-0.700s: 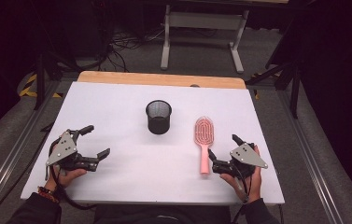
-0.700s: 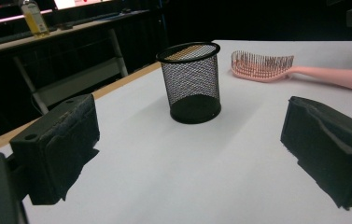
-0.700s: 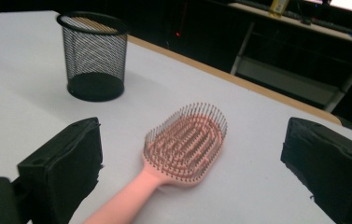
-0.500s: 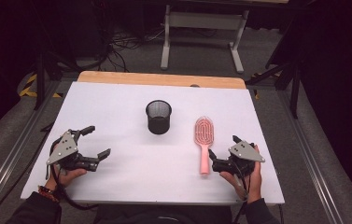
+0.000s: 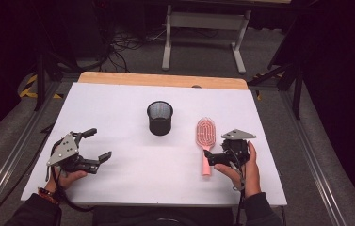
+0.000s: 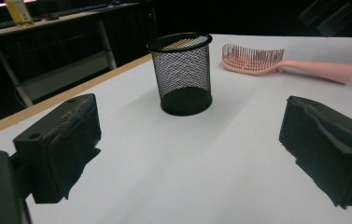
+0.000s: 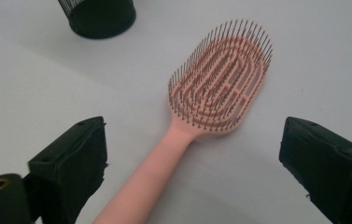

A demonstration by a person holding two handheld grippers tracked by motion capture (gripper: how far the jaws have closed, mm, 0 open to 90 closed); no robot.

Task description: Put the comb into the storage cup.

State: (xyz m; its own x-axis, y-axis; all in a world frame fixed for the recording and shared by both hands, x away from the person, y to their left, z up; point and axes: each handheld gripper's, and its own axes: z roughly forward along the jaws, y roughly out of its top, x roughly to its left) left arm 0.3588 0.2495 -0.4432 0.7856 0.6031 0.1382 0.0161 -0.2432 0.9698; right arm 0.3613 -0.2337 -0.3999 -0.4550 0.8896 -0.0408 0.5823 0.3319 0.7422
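A pink hairbrush [image 5: 205, 136] lies bristles up on the white table [image 5: 118, 103], right of centre, its handle toward the person. A black mesh cup [image 5: 159, 117] stands upright in the middle. My right gripper [image 5: 217, 151] hovers at the handle end, open. In the right gripper view the brush [image 7: 215, 88] runs up between the wide jaws of the gripper [image 7: 194, 149], and neither pad touches it. My left gripper [image 5: 100, 145] rests at the front left, open and holding nothing. The left gripper view looks across its jaws [image 6: 187, 154] at the cup [image 6: 183, 70] and the brush [image 6: 276, 63].
A wooden strip [image 5: 161, 79] borders the table's far edge. Beyond it is a grey floor with cables and a metal stand [image 5: 203, 28]. The cup's base [image 7: 101, 16] shows at the top of the right gripper view.
My right gripper has moved left and a little away from the person, so it now sits over the brush handle. The left gripper, cup and brush have stayed put.
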